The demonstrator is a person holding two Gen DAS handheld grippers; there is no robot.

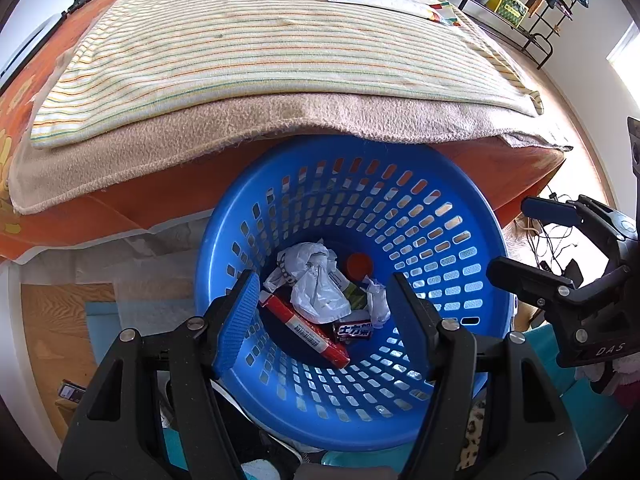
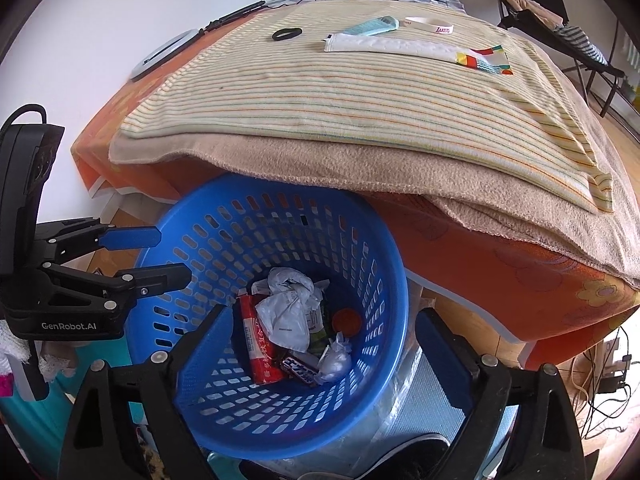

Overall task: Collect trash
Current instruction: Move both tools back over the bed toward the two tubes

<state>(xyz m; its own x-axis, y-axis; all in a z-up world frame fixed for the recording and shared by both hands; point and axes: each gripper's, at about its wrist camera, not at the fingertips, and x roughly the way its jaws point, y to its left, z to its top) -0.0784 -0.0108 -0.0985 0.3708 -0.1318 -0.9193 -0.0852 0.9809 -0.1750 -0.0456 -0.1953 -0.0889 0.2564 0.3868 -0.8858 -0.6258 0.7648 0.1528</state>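
Both hand-held grippers hang over the blue basket (image 1: 496, 276) with nothing between the pads – left hand-held gripper (image 1: 320, 320) about half open, right hand-held gripper (image 2: 320, 364) spread wide – so this reads as the drop step done, release complete. Trash sits at the basket bottom: crumpled white plastic bag (image 1: 316, 280), red wrapper (image 1: 304, 328), dark candy wrapper (image 1: 354, 331), orange cap (image 1: 359, 266). Next move, my call – lift clear of the rim and reach across the bed (image 2: 360, 112) to its far end, where the black ring (image 2: 287, 33), light-blue packet (image 2: 370, 26) and white wristband (image 2: 430, 26) lie; which of those counts as trash I can't tell.
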